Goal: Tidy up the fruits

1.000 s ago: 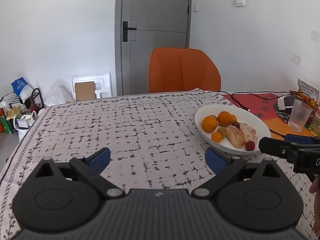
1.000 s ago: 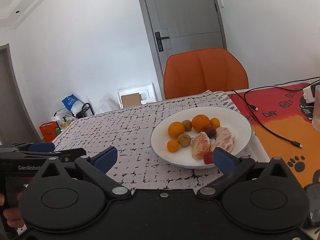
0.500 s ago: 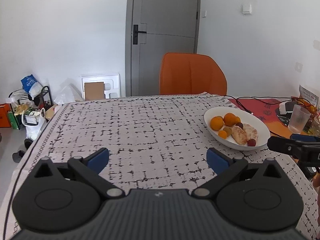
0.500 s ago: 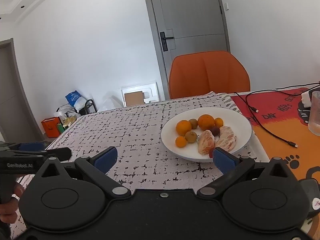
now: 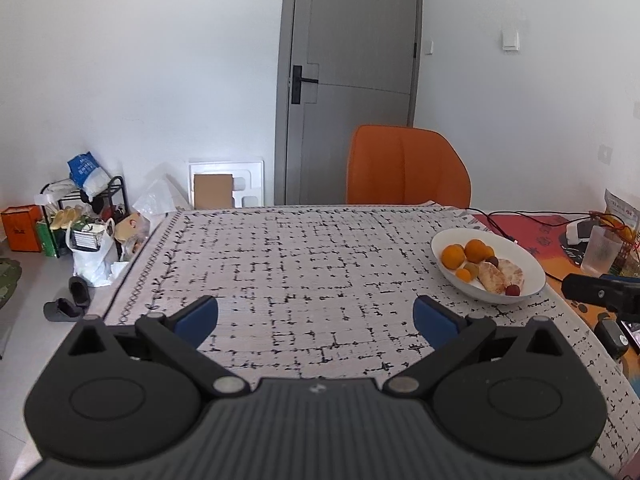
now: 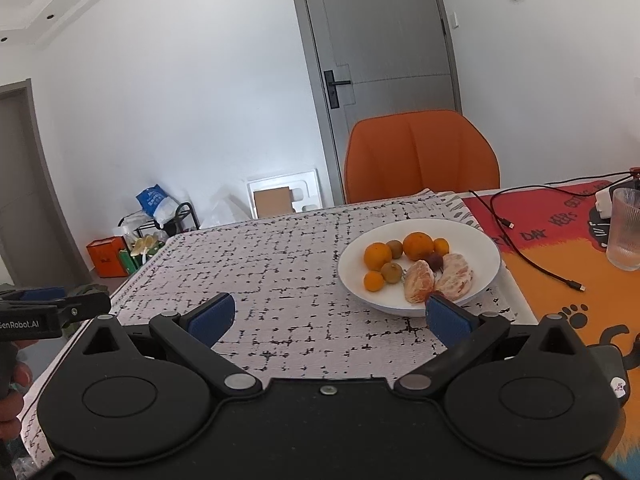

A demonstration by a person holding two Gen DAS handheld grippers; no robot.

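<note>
Fruit sits together in a white plate (image 6: 486, 242) on the patterned tablecloth (image 5: 304, 264), toward the right side of the table. Contents seen from the right wrist view: two larger oranges (image 6: 418, 245), two small oranges (image 6: 373, 281), two brownish-green kiwis (image 6: 391, 271), two peeled citrus halves (image 6: 419, 287) lying side by side at the near rim, and a small dark red fruit (image 6: 435, 259) between them and the oranges.

Left gripper (image 5: 316, 316): fingers spread wide, nothing held, above bare cloth left of the plate and well apart from it. Right gripper (image 6: 326, 316): fingers likewise spread wide and empty; its right blue fingertip overlaps the near rim of the plate in view, contact cannot be told.

Orange chair (image 6: 420, 156) stands at the far edge of the table before a grey door (image 5: 356, 76). Ribbed glass (image 6: 624, 228) and a black cable (image 6: 532, 260) lie on the orange mat (image 6: 560, 312) right of the plate.
</note>
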